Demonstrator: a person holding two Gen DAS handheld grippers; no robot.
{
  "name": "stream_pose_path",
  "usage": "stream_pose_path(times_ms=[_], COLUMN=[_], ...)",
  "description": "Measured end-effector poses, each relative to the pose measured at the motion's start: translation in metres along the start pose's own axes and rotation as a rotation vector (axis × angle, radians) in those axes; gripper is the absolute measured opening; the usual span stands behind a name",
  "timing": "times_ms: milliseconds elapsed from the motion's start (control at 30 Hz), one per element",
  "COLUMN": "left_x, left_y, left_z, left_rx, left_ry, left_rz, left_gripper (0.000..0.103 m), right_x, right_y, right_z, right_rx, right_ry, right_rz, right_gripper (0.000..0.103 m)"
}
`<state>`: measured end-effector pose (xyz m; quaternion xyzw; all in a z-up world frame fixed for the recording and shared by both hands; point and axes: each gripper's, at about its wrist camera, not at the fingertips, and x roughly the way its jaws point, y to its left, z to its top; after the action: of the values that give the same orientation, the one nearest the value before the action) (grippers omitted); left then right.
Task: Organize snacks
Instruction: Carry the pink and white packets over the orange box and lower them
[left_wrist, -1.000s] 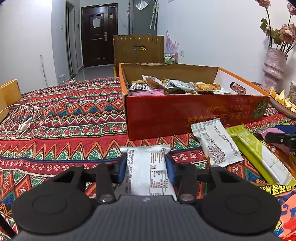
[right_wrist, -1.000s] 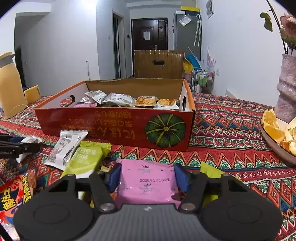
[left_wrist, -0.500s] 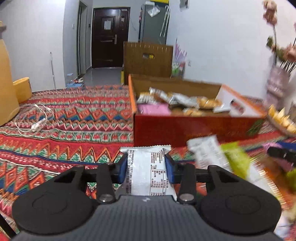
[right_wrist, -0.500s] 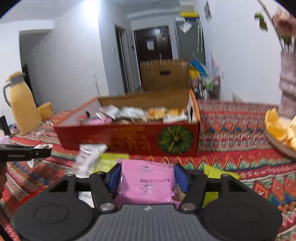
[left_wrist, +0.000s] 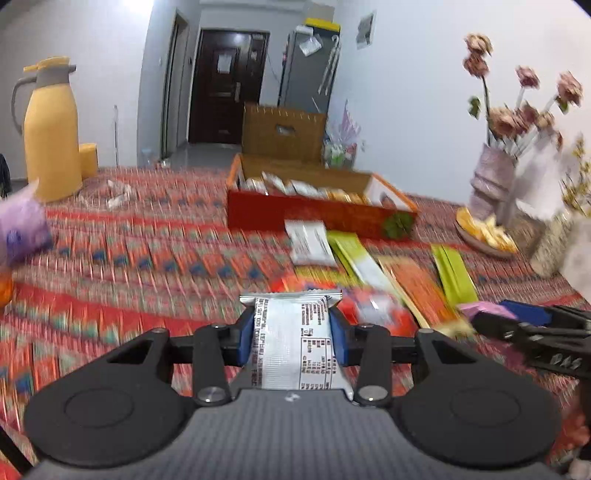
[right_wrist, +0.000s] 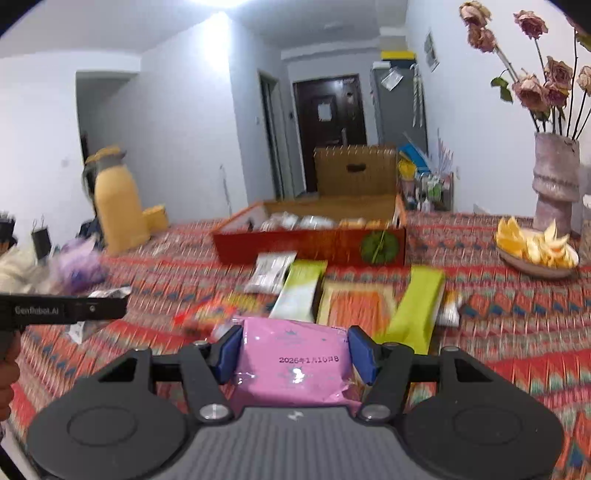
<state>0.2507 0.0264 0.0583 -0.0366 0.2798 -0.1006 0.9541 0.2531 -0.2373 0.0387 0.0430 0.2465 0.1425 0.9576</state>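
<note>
Much of the scene was smeared by motion: the loose snacks on the worktop (left_wrist: 155, 258) blurred into streaks, and I could not read the print on the red box (left_wrist: 317, 214) or tell apart the packets inside it. The rear end of each packet I carried was hidden behind my own gripper bodies.

My left gripper (left_wrist: 291, 332) had its jaws pinched on a silver-white snack packet (left_wrist: 295, 343), long and narrow, with black text and a small table printed along it and a crimped seal at its far end. It hung above the worktop, well short of the box. My right gripper (right_wrist: 295, 354) had its jaws pinched on a pink snack packet (right_wrist: 291, 362), wider and glossy, stamped with a date in dark print, likewise held in the air above the patterned cloth. On the cloth between me and the box lay a white packet (right_wrist: 271, 271), two green packets (right_wrist: 301, 291) and an orange one (right_wrist: 358, 302).

Compared with a second earlier, both grippers had risen and pulled back: the box looked smaller and farther, and a yellow jug (left_wrist: 51, 133) and the vase of dried roses (right_wrist: 556, 184) had come fully into view. Both grips had stayed the same.
</note>
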Motion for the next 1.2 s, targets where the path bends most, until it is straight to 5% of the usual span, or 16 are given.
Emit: stream_pose_path(times_ms=[267,633,900,1200], left_x=[-0.035,-0.043,-0.008,0.084], left_y=[-0.019,-0.011,0.001,0.031], left_z=[-0.035,-0.032,0.035,0.137], left_rx=[0.042,0.029,0.125,0.096], left_ry=[0.016,-0.02,-0.126,-0.176], left_rz=[0.019,-0.001,-0.05,-0.057], left_gripper=[0.042,0.042,0.042,0.042], right_x=[-0.028,-0.036,-0.005,0.064], right_y=[0.02,0.024,0.013,-0.006], right_z=[-0.04,-0.033,0.007,0.115], right_rx=[-0.011,-0.019,-0.062,-0.095], right_ry=[0.058,0.042,0.02,-0.068], right_rz=[0.033,0.021,0.039,0.096], right_gripper=[0.06,0.06,0.06,0.06])
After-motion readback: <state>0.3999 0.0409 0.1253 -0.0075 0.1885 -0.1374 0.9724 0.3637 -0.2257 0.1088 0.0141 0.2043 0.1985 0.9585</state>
